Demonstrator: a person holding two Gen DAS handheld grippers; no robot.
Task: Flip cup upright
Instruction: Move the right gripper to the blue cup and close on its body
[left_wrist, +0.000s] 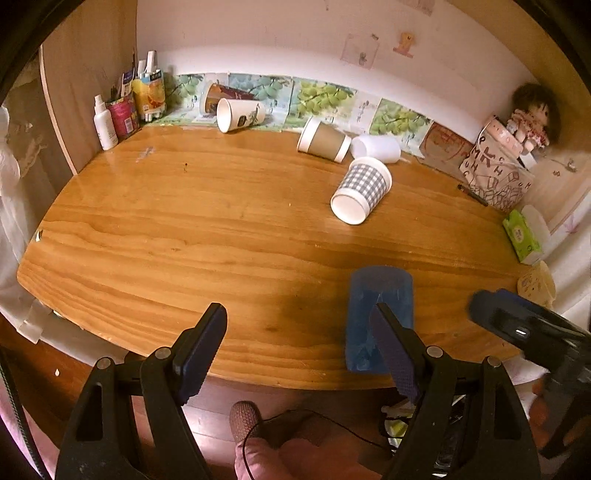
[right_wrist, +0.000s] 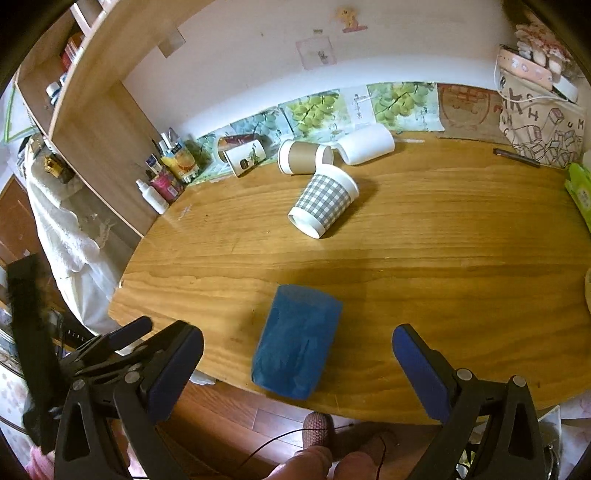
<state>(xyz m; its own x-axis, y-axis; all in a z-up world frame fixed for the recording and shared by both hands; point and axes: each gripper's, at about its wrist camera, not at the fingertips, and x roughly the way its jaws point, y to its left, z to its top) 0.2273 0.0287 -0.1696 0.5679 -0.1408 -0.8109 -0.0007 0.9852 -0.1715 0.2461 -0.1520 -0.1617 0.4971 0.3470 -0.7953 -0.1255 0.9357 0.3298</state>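
A blue cup (right_wrist: 297, 341) lies on its side near the front edge of the wooden table (right_wrist: 443, 258); it also shows in the left wrist view (left_wrist: 373, 314), partly behind my left gripper's right finger. My right gripper (right_wrist: 297, 363) is open and empty, its jaws wide on either side of the blue cup, not touching it. My left gripper (left_wrist: 299, 350) is open and empty above the front edge, left of the blue cup. A grey checked cup (left_wrist: 362, 190) (right_wrist: 323, 201) lies on its side mid-table.
Along the back wall lie a brown-sleeved cup (left_wrist: 324, 139), a white cup (left_wrist: 376, 147) and a printed cup (left_wrist: 240, 115). Bottles and cans (left_wrist: 125, 107) stand at the back left. A printed bag (left_wrist: 495, 173), a pen (right_wrist: 517, 158) and a green tissue pack (left_wrist: 522, 236) are on the right.
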